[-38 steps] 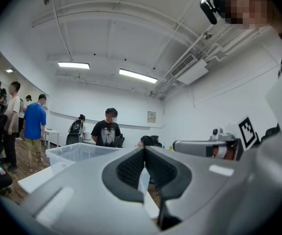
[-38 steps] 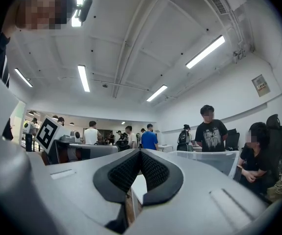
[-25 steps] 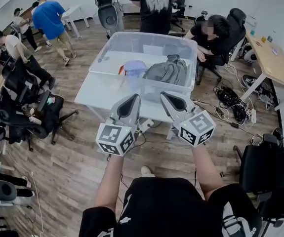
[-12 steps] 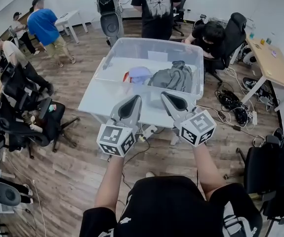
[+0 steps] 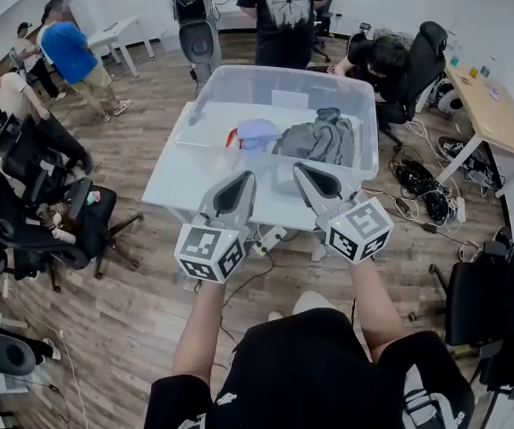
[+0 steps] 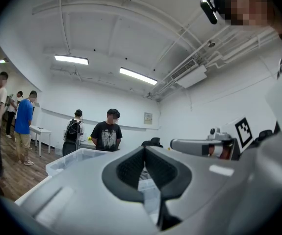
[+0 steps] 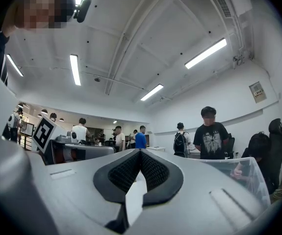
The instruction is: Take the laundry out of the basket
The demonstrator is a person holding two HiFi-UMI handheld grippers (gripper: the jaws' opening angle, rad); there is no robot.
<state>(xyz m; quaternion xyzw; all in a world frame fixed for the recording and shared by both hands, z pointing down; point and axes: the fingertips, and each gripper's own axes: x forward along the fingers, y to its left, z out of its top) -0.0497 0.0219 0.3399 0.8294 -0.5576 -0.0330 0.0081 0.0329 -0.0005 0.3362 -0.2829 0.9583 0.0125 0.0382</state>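
The basket is a clear plastic bin [image 5: 279, 71] on a white table [image 5: 181, 181] ahead of me. Inside it lie a grey garment [image 5: 319, 137], a pale lavender one [image 5: 257, 132] and a bit of red cloth [image 5: 231, 138]. My left gripper [image 5: 243, 179] and right gripper [image 5: 303, 170] are held out side by side, level, short of the bin's near wall. Both are shut with nothing between the pads. In the left gripper view the shut tips [image 6: 143, 148] point over the bin [image 6: 69, 160]. The right gripper view shows shut tips [image 7: 141, 152] beside the bin's wall [image 7: 239, 173].
A person in a black T-shirt [image 5: 283, 12] stands behind the table; another sits at its far right [image 5: 377, 61]. Office chairs [image 5: 42, 213] crowd the left, another chair [image 5: 480, 302] the right. Cables [image 5: 417, 186] lie on the wooden floor beside a wooden desk [image 5: 493, 105].
I have stepped across the floor with both grippers held out; the bin sits slightly further right in the head view. Both grippers have stayed shut and empty.
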